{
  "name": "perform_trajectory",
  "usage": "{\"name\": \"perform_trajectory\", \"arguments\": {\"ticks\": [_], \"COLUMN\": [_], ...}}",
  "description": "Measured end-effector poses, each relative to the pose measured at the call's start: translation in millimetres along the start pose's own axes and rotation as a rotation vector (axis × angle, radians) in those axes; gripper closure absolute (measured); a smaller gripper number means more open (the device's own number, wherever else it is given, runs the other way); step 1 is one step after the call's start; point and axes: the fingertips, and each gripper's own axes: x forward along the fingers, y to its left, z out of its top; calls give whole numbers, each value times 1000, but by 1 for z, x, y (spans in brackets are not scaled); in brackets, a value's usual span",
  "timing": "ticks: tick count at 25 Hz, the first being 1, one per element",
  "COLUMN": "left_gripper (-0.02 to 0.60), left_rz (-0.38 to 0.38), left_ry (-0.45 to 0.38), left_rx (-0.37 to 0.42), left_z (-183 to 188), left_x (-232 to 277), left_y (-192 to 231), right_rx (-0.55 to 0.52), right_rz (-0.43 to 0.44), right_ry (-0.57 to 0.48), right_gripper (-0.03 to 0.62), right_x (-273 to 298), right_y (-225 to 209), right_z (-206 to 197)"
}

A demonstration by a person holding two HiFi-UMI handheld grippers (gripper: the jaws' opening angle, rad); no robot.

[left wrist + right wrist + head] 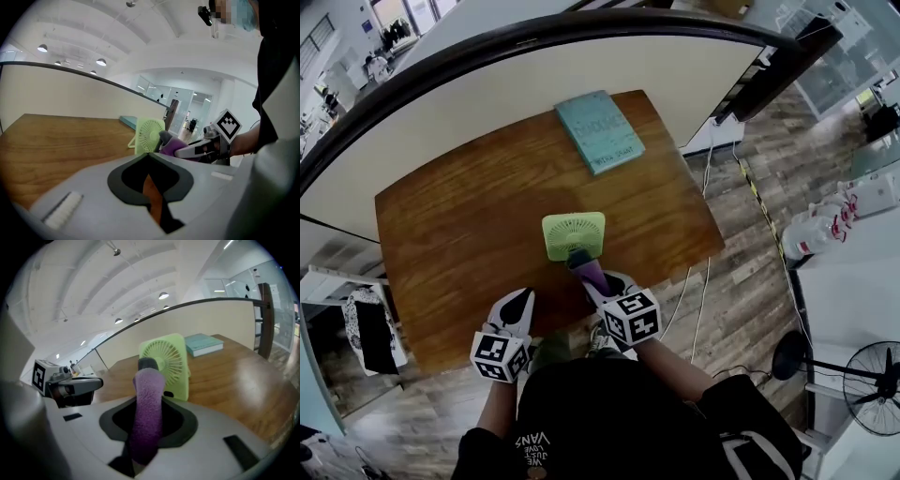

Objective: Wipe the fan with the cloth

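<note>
Fan (573, 234) upright near bench (459, 225) front edge, about midway, grille toward us. Our right gripper (598, 284) nearer: fingers clamped on purple cloth (148, 404), tip at grille or just short. Left gripper (522, 300) fingers together, empty, left of fan.

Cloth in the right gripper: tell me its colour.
Purple. The cloth shows best in the right gripper view, up close between the jaws.

Clad in a black top (619, 412) with black sleeves and white lettering (532, 441) at the lower middle of the head view. Fitted with a pale grey left gripper (525, 295) and right gripper (592, 279), dark-lined at the jaws, each bearing a cube of black-and-white square markers.
</note>
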Motion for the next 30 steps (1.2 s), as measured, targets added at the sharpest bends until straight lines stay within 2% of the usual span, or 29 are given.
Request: {"name": "perform_trajectory", "arguments": {"ticks": [4, 10, 18, 30], "left_gripper": [571, 571, 571, 571], "left_rz": [33, 73, 49, -17], "left_ry": [-8, -12, -12, -5], "left_rx": [-17, -46, -45, -7], "left_z": [-4, -11, -13, -2], "left_x": [-13, -27, -23, 5], "left_y": [8, 19, 18, -12], "right_rx": [-69, -135, -111, -17], "right_rz": [77, 90, 6, -173], "right_ry": [44, 120, 132, 107], "right_gripper": [496, 496, 496, 496], "right_x": [35, 79, 72, 15], "right_y": [33, 44, 15, -67], "right_z": [-2, -12, -14, -25]}}
